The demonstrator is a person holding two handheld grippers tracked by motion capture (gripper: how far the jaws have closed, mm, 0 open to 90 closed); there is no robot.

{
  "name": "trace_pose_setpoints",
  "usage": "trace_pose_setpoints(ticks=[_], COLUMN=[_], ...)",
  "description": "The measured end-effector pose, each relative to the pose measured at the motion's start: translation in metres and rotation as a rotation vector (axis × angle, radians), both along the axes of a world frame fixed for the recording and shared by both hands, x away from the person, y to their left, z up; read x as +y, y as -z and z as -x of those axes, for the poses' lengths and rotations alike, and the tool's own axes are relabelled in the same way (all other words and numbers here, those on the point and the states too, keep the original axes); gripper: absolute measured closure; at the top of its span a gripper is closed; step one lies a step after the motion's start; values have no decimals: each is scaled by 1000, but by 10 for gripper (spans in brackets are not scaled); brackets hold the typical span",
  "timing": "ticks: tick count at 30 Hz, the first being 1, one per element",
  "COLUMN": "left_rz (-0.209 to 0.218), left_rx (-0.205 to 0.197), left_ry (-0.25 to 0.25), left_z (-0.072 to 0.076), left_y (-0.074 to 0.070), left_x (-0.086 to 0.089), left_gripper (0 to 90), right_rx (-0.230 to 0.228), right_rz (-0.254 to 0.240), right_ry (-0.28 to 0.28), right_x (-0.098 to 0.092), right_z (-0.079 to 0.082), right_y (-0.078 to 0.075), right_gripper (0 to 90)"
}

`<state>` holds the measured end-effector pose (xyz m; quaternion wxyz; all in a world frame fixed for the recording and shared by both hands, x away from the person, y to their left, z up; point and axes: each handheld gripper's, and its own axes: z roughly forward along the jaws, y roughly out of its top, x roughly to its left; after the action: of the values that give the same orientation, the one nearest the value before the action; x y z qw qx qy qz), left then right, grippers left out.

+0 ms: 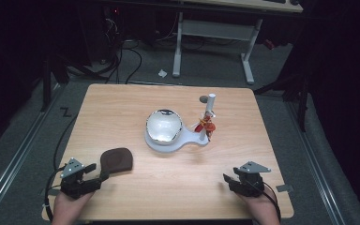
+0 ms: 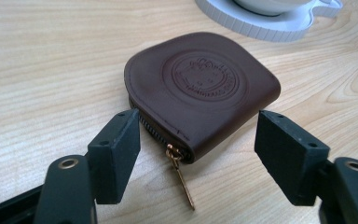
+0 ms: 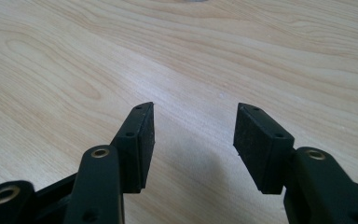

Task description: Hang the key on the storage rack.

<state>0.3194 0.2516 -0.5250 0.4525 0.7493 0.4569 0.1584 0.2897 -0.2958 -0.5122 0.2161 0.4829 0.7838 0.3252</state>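
Brown leather pouch (image 2: 200, 91), lying at the table's (image 1: 178, 187) near-left by the spread, empty left gripper (image 2: 198, 156), looks light, soft and slightly slick, best pinched across its zipped edge; right gripper (image 3: 193, 140) hangs spread, empty.

High overview, two close tabletop views

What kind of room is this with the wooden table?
Probably a lab or workshop set up for recording hand tasks. A small wooden table stands on grey carpet, tangled cables run across the floor behind it, and a white-legged desk stands further back in the dark.
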Motion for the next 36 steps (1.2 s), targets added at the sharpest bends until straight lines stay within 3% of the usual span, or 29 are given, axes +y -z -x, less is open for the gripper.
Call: trace_pose_setpoints(ticks=[2,3,5,6,7,9,10,13,15,16,20,23,24,25,26,29,31,32,33,36], left_rz=[-2,-4,-1,-13,-20,-27,-32,-42,-52,-62,-49,-17,4,59,59,53,104,104,151,185], left_rx=[-4,-9,-9,-13,-19,-25,-32,-42,-40,-20,-7,12,30,60,69,82,89,89,94,112], left_ry=[-1,-3,-4,-7,-7,-5,-6,-13,-19,-37,-59,-90,-98,-105,-109,-114,-114,-114,-116,-113], left_z=[0,0,0,-1,-1,-2,-3,-7,-8,-14,-26,-40,-45,-53,-56,-59,-59,-59,-57,-55], left_y=[-1,-1,-2,-3,-4,-5,-7,-12,-13,-14,-16,-16,-14,-8,-5,1,6,6,10,12], left_x=[0,-1,-1,-3,-4,-5,-7,-10,-11,-11,-6,-1,1,3,3,1,5,5,7,10], left_gripper=[316,315,315,315,318,333,340,356,357,360,423,501,529,549,572,624,663,673,683,706], right_rx=[-7,-39,-33,-59,-66,-64,-48,-49,-46,-47,-41,-25,-27,-27,-24,-20,-17,-17,-12,-8], right_rz=[-7,-39,-47,-5,1,-7,-36,-30,-33,-30,-32,-36,-36,-33,-33,-33,-38,-38,-44,-41], right_ry=[7,12,-2,-27,-31,-32,-42,-58,-66,-71,-77,-78,-82,-85,-84,-81,-76,-76,-73,-69], right_x=[-1,-5,-6,-6,-6,-6,-7,-6,-6,-6,-6,-4,-4,-4,-4,-4,-5,-5,-5,-5], right_z=[2,10,12,16,17,17,16,16,17,17,17,15,14,14,14,15,15,15,15,16], right_y=[2,9,10,8,8,8,11,12,11,11,12,14,14,14,14,15,15,15,16,16], right_gripper=[480,479,475,476,477,477,477,476,473,473,473,473,473,473,474,473,473,473,473,474])
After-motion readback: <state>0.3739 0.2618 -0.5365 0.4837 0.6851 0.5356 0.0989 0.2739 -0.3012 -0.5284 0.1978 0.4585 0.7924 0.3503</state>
